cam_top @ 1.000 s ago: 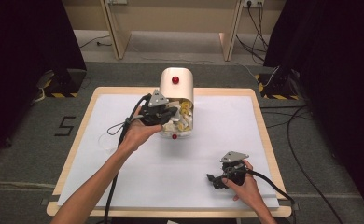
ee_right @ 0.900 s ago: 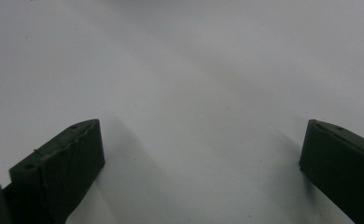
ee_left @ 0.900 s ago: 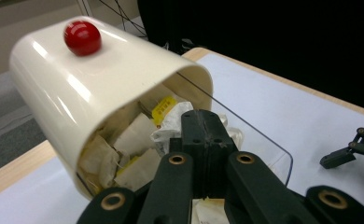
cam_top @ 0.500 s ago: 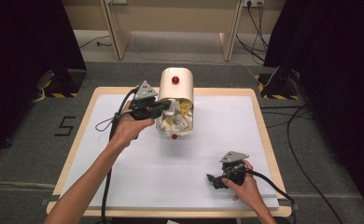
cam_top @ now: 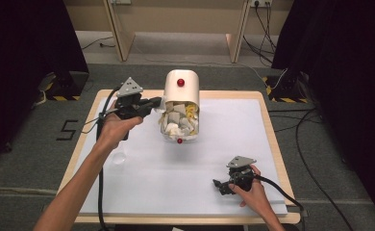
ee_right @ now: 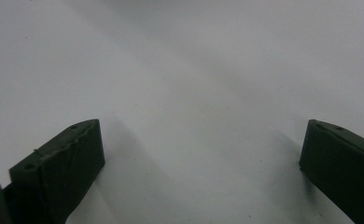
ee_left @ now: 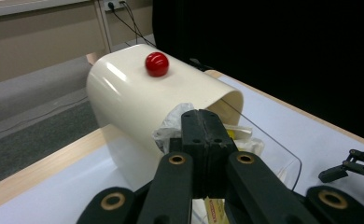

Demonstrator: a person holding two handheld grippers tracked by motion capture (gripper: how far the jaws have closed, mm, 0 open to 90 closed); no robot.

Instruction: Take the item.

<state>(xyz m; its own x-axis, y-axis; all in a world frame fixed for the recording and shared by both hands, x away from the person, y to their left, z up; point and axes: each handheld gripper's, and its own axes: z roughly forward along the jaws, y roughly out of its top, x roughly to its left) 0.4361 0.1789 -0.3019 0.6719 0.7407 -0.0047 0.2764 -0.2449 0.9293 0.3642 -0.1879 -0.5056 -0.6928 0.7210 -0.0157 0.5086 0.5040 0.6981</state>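
Cream desktop bin (cam_top: 181,89) with a red knob (cam_top: 180,82) on its domed hood stands at 12 o'clock on the white-covered surface (cam_top: 142,192). Its clear lower body (cam_top: 180,126) is packed with crumpled paper and yellowish scraps (cam_top: 178,119), heaped up to the mouth under the hood.

Left claw (cam_top: 152,102): jaws pressed flat together with nothing between them, seen plainly in the left gripper view (ee_left: 208,135). It hangs in the air at about 9 o'clock of the bin, tips aimed at the opening and just short of the paper.

Right claw (cam_top: 222,186): jaws spread wide, empty, resting on the surface at 5 o'clock, well apart from the bin; bare white sheet shows between them in the right gripper view (ee_right: 201,154).

Judgement: loading the bin looks essentially complete. No loose scrap lies on the sheet. What may remain is tamping the heap or closing the bin; I cannot tell which.
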